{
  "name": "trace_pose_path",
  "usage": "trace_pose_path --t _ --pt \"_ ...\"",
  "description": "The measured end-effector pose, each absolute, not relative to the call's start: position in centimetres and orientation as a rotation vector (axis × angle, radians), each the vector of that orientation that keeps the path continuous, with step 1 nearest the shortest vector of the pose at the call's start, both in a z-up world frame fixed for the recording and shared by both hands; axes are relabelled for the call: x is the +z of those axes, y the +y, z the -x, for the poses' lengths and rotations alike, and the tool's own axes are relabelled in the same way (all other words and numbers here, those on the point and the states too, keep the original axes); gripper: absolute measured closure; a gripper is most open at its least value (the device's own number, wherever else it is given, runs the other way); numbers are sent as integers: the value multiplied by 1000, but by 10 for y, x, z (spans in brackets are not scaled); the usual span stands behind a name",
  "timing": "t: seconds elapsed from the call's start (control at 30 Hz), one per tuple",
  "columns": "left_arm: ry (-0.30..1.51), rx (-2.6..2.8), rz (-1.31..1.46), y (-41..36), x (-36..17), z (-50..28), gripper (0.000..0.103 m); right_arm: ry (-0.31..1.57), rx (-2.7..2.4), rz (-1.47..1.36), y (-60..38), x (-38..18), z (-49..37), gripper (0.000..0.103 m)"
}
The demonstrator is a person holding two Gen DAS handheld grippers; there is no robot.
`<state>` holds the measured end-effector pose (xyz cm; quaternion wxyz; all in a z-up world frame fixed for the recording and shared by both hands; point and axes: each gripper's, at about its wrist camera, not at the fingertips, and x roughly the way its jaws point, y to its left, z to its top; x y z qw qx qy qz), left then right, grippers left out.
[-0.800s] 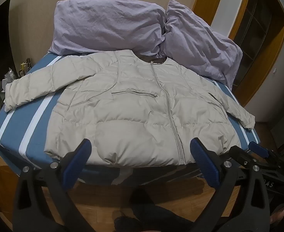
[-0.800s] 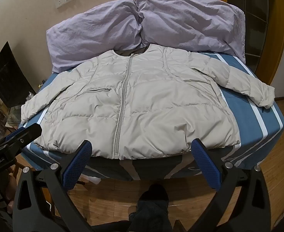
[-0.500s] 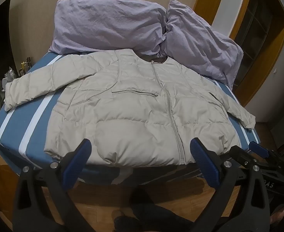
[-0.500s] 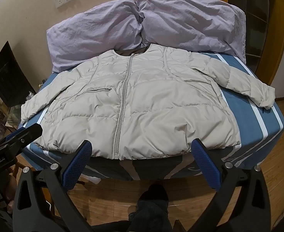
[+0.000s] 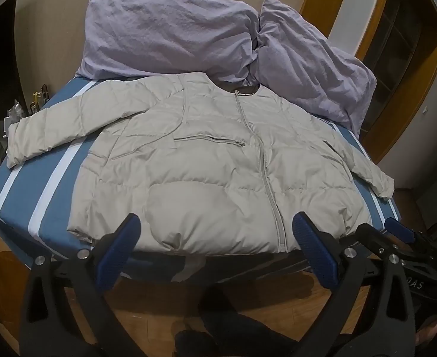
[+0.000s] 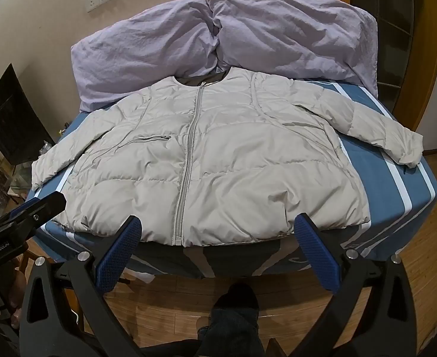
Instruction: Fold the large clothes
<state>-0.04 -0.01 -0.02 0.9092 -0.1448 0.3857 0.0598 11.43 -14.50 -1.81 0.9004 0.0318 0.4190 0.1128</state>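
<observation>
A beige puffer jacket (image 5: 206,166) lies flat and zipped on the blue striped bed (image 5: 40,196), both sleeves spread out; it also shows in the right wrist view (image 6: 218,160). My left gripper (image 5: 215,238) is open and empty, held just before the jacket's hem at the bed's near edge. My right gripper (image 6: 218,238) is open and empty, also in front of the hem. The right gripper shows at the lower right of the left wrist view (image 5: 402,235), and the left gripper shows at the left of the right wrist view (image 6: 34,211).
Two lilac pillows (image 5: 170,35) (image 5: 313,65) lean at the head of the bed against the wall. Wooden floor (image 6: 411,253) surrounds the bed. A dark screen (image 6: 13,122) and clutter stand at the left. A wooden door frame (image 5: 408,95) is at the right.
Both views have barely shifted; the jacket and both grippers stay as they were.
</observation>
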Motion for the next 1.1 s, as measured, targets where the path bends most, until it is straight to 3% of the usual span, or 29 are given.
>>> trace_pose_path --t 1.1 --pt "806 124 303 0 -1 -1 2 870 232 -66 -146 -19 -116 1"
